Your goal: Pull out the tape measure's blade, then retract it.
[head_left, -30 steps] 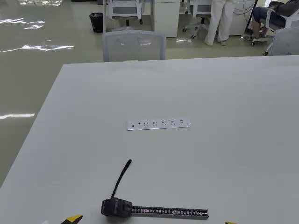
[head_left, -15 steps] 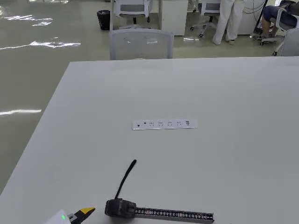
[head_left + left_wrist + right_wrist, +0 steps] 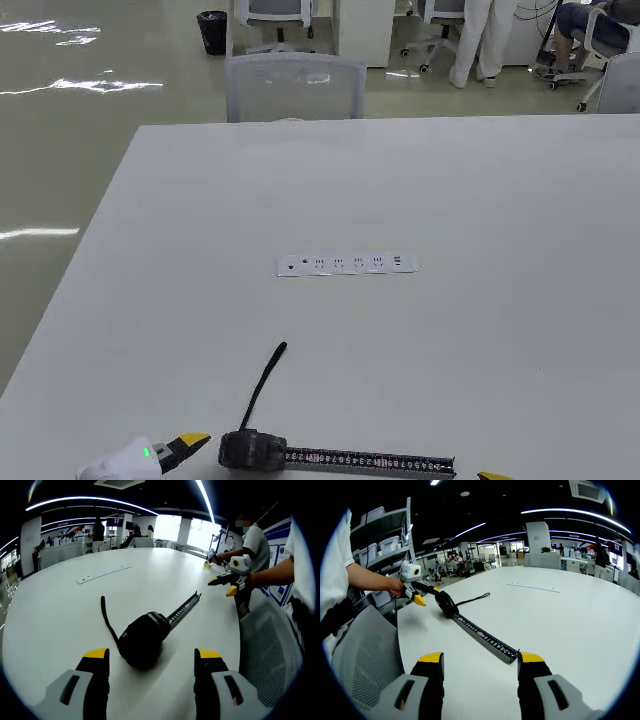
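A black tape measure lies near the table's front edge. Part of its blade is drawn out to the right, and its black strap trails away from me. In the left gripper view my left gripper is open, with the case just ahead between its yellow-tipped fingers; nothing is gripped. In the head view its yellow tip sits just left of the case. My right gripper is open, and the blade's free end lies close to its right finger.
A white power strip is set into the middle of the white table. A grey mesh chair stands at the far edge. People sit and stand at the back right. The table's left edge drops to a glossy floor.
My left gripper has come in from the lower left, closer to the tape measure's case. The tape measure and its blade lie as before. The head camera has shifted a little.
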### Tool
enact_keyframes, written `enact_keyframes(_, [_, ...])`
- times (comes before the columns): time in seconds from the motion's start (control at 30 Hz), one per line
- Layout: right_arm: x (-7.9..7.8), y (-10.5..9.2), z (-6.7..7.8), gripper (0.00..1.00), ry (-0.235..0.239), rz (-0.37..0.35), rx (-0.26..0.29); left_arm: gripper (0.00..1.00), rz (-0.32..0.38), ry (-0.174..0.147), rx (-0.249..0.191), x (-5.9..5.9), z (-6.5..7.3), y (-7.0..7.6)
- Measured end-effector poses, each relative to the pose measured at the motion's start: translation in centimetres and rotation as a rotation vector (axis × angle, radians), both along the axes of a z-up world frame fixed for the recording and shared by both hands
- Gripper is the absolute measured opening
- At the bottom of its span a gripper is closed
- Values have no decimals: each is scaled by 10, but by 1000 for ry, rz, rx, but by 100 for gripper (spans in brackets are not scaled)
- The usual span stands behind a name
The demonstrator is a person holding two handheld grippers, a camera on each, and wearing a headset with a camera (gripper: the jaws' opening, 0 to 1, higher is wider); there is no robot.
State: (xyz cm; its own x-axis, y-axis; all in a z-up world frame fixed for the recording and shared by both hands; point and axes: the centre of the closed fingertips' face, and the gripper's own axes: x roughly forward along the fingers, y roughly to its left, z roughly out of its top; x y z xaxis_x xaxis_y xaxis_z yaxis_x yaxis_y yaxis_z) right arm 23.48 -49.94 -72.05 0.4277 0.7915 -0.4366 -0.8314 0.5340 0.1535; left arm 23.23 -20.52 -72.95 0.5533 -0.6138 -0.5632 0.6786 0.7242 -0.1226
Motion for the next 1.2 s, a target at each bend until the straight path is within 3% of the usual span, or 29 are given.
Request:
enact_keyframes(0.57, [13,-4,-3,59,2,43,-19,63,-78,-17,62,18,-9,4])
enact_keyframes(1.2, [21,-9,-11,57,10,97,-45,61,-220,-11,125,16,-16,-5])
